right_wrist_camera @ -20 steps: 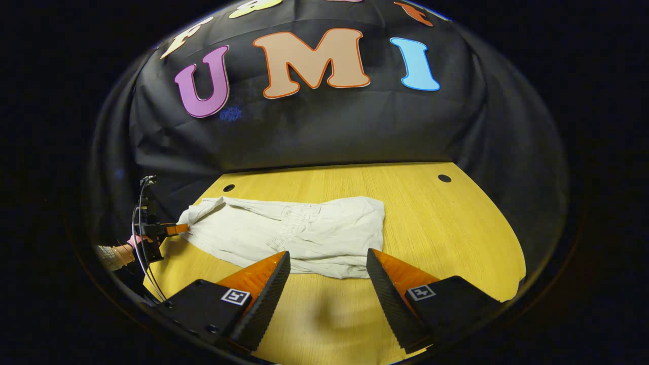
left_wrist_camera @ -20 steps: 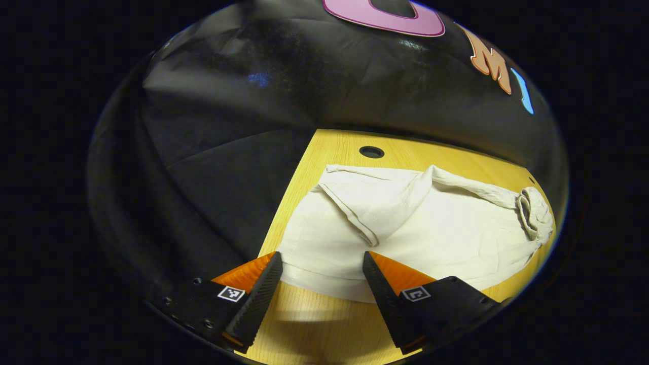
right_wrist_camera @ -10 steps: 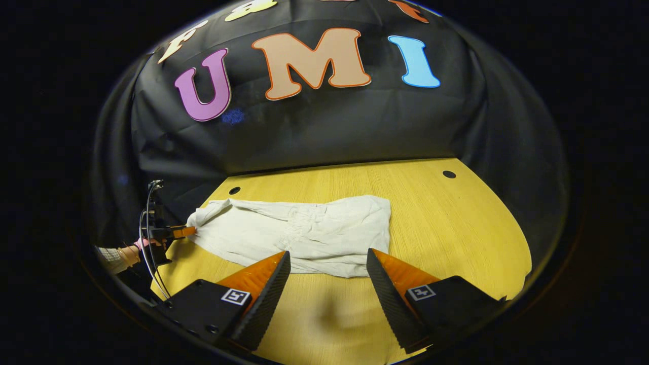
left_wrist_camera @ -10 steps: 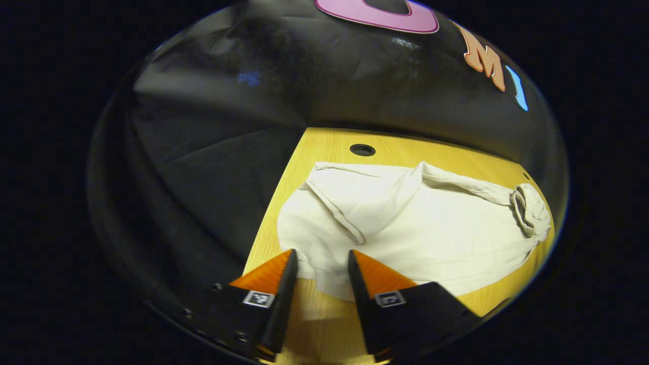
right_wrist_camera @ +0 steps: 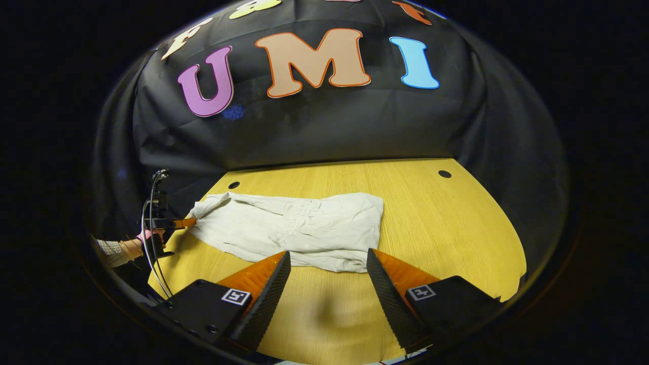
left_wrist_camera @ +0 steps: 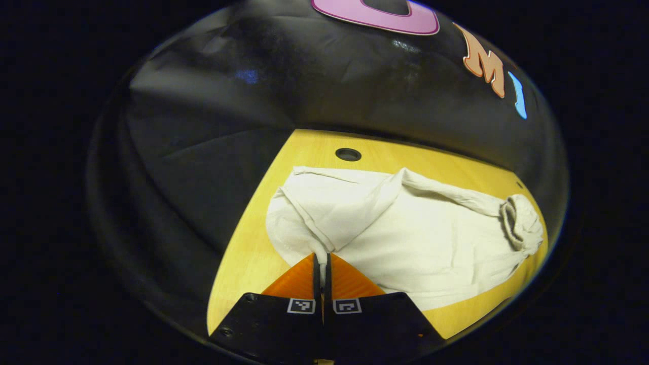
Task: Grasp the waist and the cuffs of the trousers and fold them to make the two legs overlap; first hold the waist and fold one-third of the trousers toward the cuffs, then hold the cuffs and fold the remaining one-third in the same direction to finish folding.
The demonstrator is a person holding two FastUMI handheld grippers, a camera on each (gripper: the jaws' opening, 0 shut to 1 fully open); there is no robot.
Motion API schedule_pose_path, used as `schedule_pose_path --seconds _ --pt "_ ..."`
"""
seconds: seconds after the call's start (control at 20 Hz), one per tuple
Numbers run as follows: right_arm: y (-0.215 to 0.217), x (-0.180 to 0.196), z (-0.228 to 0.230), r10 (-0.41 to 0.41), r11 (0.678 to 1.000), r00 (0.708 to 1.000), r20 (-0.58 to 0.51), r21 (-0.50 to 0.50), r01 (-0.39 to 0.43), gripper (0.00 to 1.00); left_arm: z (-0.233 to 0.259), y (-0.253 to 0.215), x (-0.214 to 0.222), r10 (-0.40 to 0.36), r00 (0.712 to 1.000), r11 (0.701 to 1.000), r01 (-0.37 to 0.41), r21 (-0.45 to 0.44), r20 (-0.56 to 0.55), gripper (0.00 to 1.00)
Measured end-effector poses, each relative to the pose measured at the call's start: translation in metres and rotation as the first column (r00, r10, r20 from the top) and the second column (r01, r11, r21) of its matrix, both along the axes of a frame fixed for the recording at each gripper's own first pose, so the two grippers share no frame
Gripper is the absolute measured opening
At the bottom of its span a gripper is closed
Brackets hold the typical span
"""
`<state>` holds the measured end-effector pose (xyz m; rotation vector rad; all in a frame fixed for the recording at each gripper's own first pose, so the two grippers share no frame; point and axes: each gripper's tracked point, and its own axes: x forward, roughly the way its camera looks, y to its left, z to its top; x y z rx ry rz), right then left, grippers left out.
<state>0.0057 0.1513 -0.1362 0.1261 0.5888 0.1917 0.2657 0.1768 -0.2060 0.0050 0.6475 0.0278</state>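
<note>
Trousers (left_wrist_camera: 405, 238) lie on the table (right_wrist_camera: 446, 228); left gripper (left_wrist_camera: 322, 259) pinches a cuff (right gripper (right_wrist_camera: 328, 261) spread, hovering).

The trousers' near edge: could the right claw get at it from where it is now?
Probably yes: the right claw is open just before the trousers, with bare table around and nothing between.

Trousers (left_wrist_camera: 405, 228) of pale, matt, creased woven cloth, lying on a table (right_wrist_camera: 431, 223) of smooth wood-grain laminate, black wall cloth (right_wrist_camera: 329, 126) behind the table, faintly sheened and wrinkled
</note>
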Motion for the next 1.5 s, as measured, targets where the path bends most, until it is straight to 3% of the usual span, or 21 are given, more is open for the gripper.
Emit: schedule_pose_path --seconds 0.25,0.45,0.8,1.0,1.3,1.45,1.5 --pt "0.001 0.004 0.003 0.015 1.0 1.0 0.015 0.007 -0.016 0.96 0.029 -0.055 0.004 -0.034 0.998 0.989 0.042 -0.14 0.061 0.0" --pt "-0.002 0.003 0.002 0.05 0.999 0.999 0.019 -0.001 -0.05 0.96 0.071 -0.128 0.006 -0.12 0.986 0.977 0.138 -0.164 0.116 0.0" --pt "-0.042 0.003 0.006 0.031 0.999 0.999 0.036 0.026 -0.032 0.97 0.124 -0.28 0.015 -0.303 0.937 0.935 0.327 -0.137 0.174 0.0" --pt "-0.078 0.005 0.007 -0.017 0.999 0.999 0.035 0.034 0.016 0.96 0.139 -0.357 0.015 -0.408 0.891 0.903 0.427 -0.06 0.201 0.0" --pt "-0.124 0.004 0.007 -0.098 0.994 0.995 0.033 0.051 0.097 0.97 0.096 -0.461 -0.01 -0.588 0.799 0.808 0.586 0.051 0.13 0.0" --pt "-0.139 0.003 0.007 -0.126 0.991 0.991 0.034 0.053 0.124 0.97 0.052 -0.493 -0.031 -0.624 0.779 0.782 0.621 0.054 0.065 0.0" --pt "-0.143 0.002 0.007 -0.134 0.99 0.99 0.032 0.054 0.132 0.91 0.037 -0.496 -0.037 -0.631 0.775 0.776 0.628 0.059 0.044 0.0"
